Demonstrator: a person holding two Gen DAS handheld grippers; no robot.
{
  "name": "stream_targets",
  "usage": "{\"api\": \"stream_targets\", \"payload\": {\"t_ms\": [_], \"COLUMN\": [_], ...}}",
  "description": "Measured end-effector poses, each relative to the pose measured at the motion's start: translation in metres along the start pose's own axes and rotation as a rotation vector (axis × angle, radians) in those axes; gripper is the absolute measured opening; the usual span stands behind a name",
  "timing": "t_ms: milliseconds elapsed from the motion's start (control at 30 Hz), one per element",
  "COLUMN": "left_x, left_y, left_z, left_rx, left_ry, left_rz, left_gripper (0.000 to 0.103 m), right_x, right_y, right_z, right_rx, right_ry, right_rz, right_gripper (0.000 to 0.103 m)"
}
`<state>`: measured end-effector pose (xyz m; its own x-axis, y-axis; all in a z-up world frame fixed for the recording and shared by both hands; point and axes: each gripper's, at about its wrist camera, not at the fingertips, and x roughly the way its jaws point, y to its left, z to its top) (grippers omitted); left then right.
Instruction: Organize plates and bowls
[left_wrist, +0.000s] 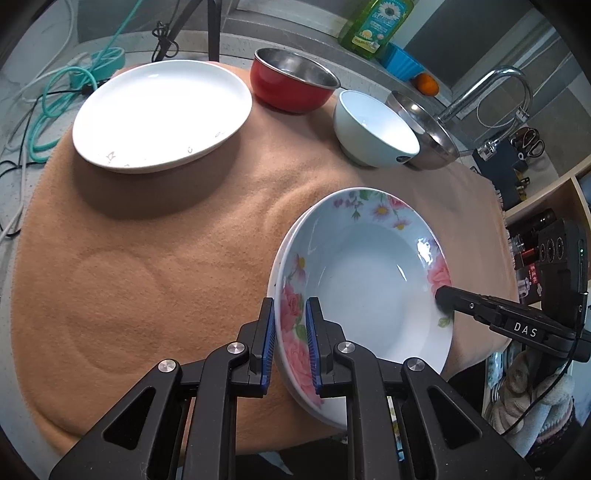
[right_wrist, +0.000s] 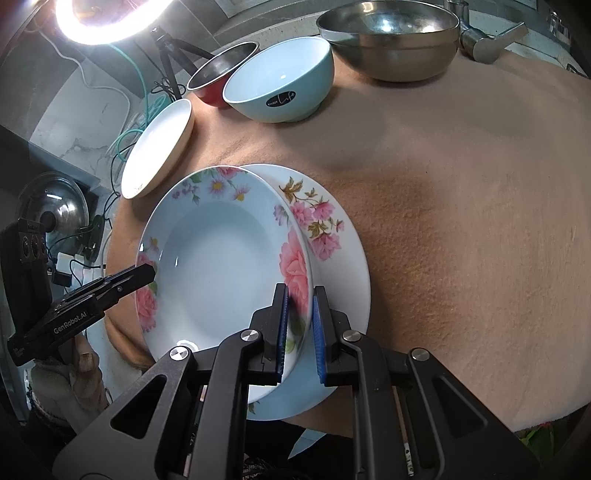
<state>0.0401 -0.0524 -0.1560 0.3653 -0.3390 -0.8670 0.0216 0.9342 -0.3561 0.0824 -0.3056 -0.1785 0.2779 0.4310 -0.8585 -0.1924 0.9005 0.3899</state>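
As two grippers clamped opposite rims, a floral plate (right_wrist: 221, 258) sat on a second floral plate (right_wrist: 332, 236) at the near edge of a tan cloth (right_wrist: 461, 221).

Left gripper (left_wrist: 290, 332) pinched the top plate's rim between its blue pads; right gripper (right_wrist: 300, 325) did the same on the far side, each closed on that plate. Whether the top plate rested fully on the lower one or was raised a little could not be told. Three plates were counted: the two floral ones and one plain white plate (left_wrist: 162, 114) well apart at the back. Three bowls stood in a back row: one red (left_wrist: 291, 79), one pale blue (left_wrist: 373, 127), one steel (left_wrist: 424, 129), the last two touching.
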Motion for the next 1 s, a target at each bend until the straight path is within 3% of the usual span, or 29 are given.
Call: {"api": "stream_targets", "payload": {"t_ms": [567,1000], "left_x": [0.01,0.011], "left_y": [-0.018,-0.021], "left_z": [0.005,0.006], "left_rx": [0.093,0.106], "left_ry": [0.025,0.033], "left_rz": [0.074,0.086], "left_gripper": [0.014,0.014], "right_x": [0.0,0.001], "right_y": [-0.002,-0.001], "right_z": [0.0,0.0], "right_rx": [0.01,0.005], "right_ry": [0.011,0.021], "right_rz": [-0.029,-0.029], "right_gripper": [0.013,0.013]}}
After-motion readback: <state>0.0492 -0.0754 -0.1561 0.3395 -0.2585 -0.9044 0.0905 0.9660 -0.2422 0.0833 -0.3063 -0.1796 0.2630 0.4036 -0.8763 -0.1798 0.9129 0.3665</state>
